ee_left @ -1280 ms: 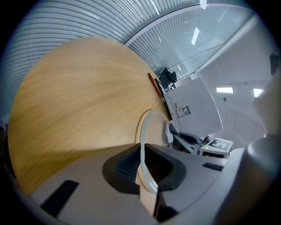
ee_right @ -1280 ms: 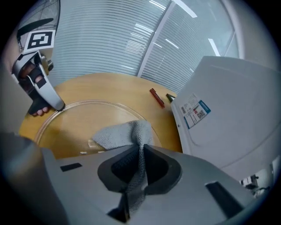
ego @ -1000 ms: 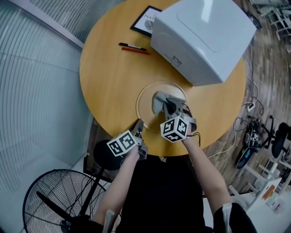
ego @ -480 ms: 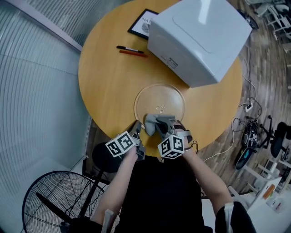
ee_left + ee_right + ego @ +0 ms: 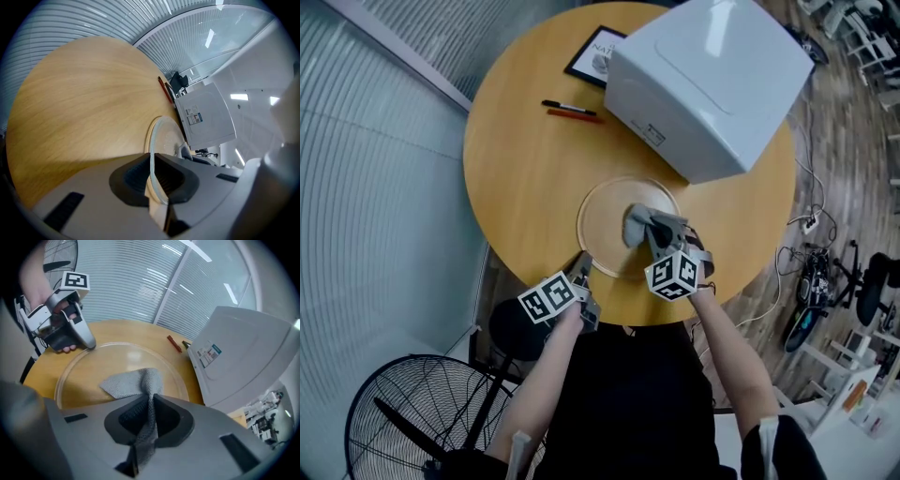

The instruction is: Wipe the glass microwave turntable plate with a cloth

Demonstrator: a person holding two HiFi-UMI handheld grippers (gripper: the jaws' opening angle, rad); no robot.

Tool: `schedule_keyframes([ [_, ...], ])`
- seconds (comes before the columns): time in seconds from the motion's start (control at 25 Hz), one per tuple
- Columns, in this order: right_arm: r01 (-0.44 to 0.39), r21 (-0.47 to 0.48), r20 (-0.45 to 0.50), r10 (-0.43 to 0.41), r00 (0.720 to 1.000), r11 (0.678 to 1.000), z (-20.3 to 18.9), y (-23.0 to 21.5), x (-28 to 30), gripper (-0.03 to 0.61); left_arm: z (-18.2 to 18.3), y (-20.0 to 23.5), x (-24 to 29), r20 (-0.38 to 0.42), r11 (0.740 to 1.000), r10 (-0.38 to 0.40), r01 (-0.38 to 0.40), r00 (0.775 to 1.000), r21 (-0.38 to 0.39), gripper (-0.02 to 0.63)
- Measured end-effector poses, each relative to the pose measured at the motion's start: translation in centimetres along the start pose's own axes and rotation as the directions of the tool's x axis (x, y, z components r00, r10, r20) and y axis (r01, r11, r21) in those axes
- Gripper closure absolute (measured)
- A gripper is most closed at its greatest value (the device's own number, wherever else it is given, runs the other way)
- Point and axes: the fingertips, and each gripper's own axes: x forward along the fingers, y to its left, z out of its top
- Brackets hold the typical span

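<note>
The clear glass turntable plate [image 5: 602, 223] lies flat on the round wooden table [image 5: 525, 159], near its front edge. My left gripper [image 5: 582, 267] is shut on the plate's near left rim; in the left gripper view the rim [image 5: 152, 161] runs edge-on between the dark pads. My right gripper [image 5: 655, 235] is shut on a grey cloth [image 5: 638, 223]. The cloth lies bunched on the plate's right half. In the right gripper view the cloth [image 5: 132, 382] spreads over the plate [image 5: 77, 365] ahead of the right gripper [image 5: 149, 414], with the left gripper [image 5: 70, 332] at the far rim.
A white microwave [image 5: 708, 84] stands at the back right of the table, close behind the plate. Two pens [image 5: 572, 110] and a black-framed card [image 5: 598, 52] lie at the back. A floor fan [image 5: 412, 412] stands below the table's near left.
My right gripper drew the cloth toward the plate's near edge, then pushed it back out toward the plate's middle and right. The left gripper kept its hold on the rim.
</note>
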Motion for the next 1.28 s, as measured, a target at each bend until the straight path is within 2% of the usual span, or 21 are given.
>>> schedule_keyframes([
  [0.24,0.063,0.05,-0.068,-0.06,0.996,0.997,-1.6,-2.9,0.2,0.549,-0.1,0.0,0.0,-0.001,1.0,0.002,-0.002,1.0,-0.001,0.589],
  [0.4,0.067,0.051,-0.097,-0.062,0.993,0.996,-2.1,-1.3,-0.6,0.551,0.0,0.3,0.1,0.004,1.0,0.004,-0.004,1.0,-0.002,0.589],
  [0.52,0.04,0.046,-0.094,-0.035,0.995,0.998,-2.2,1.1,-1.6,0.551,0.0,0.3,0.2,0.012,1.0,0.011,-0.011,1.0,0.001,0.589],
  [0.72,-0.04,0.021,-0.052,0.041,0.998,0.999,-1.4,5.8,-3.1,0.552,0.1,0.3,0.3,0.019,1.0,0.015,-0.015,1.0,0.011,0.588],
  [0.84,-0.072,0.013,-0.036,0.072,0.997,0.997,-1.2,7.0,-3.6,0.548,0.0,0.1,0.2,0.023,1.0,0.015,-0.015,1.0,0.017,0.588],
  [1.08,-0.074,0.043,0.026,0.073,0.997,0.996,-0.2,5.9,-5.2,0.545,-0.2,0.4,0.0,0.012,1.0,0.004,-0.004,1.0,-0.011,0.58],
  [1.28,-0.051,0.083,0.117,0.042,0.992,0.995,0.4,4.0,-8.5,0.545,-0.9,-0.2,-1.8,0.073,0.999,0.043,-0.044,0.996,0.014,0.566],
])
